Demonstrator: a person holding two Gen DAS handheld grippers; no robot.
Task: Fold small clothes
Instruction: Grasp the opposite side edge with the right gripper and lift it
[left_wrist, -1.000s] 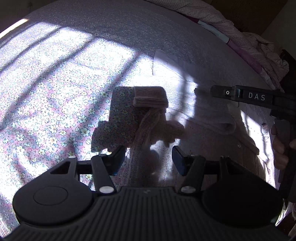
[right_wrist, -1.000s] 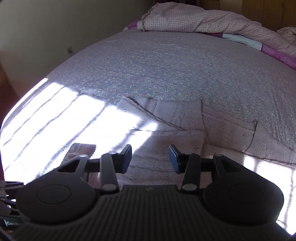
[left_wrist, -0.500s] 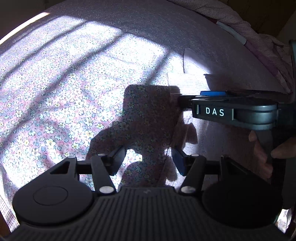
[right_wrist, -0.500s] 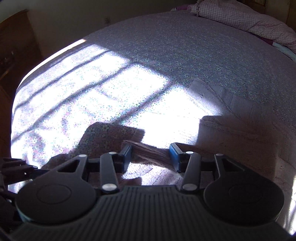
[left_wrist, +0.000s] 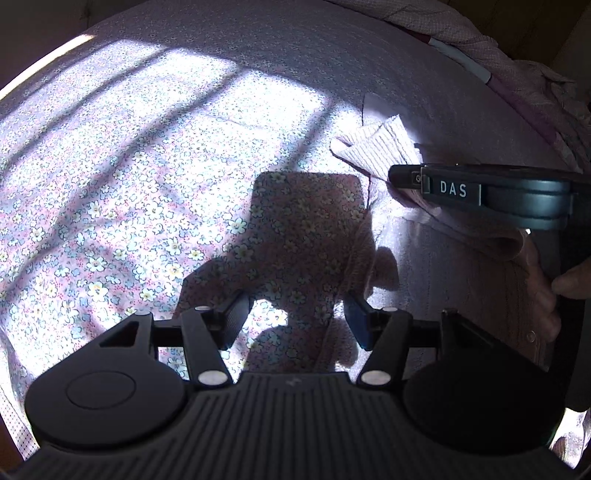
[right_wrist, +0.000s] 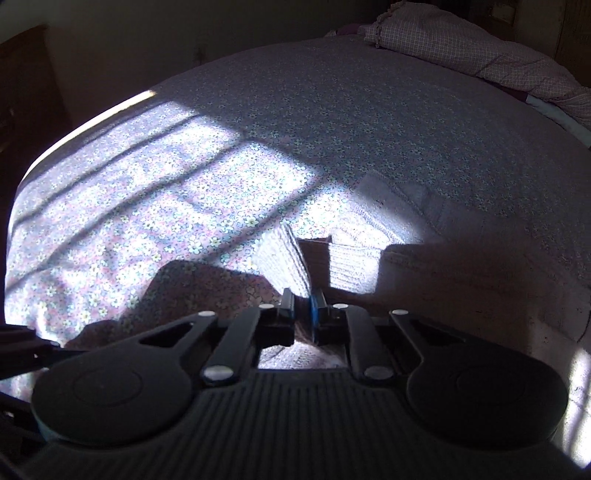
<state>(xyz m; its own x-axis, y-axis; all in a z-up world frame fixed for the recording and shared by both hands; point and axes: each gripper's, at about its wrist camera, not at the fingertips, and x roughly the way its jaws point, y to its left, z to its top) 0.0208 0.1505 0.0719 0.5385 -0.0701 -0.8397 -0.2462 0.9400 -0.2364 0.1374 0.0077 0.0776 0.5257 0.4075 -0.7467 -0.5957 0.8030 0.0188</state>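
A pale pink knitted sweater lies flat on the floral bedsheet. My right gripper is shut on the sweater's sleeve cuff and lifts it off the bed. In the left wrist view the right gripper comes in from the right with the cuff sticking out past its fingertips. My left gripper is open and empty, hovering over the sheet just left of the sweater's edge.
A rumpled checked quilt lies piled at the far right end of the bed. Strong window light and gripper shadows fall across the sheet. The bed edge and a dark wall are at the far left.
My right gripper swung left over the sleeve, closed on the cuff and raised it. My left gripper moved left off the sweater and stayed open.
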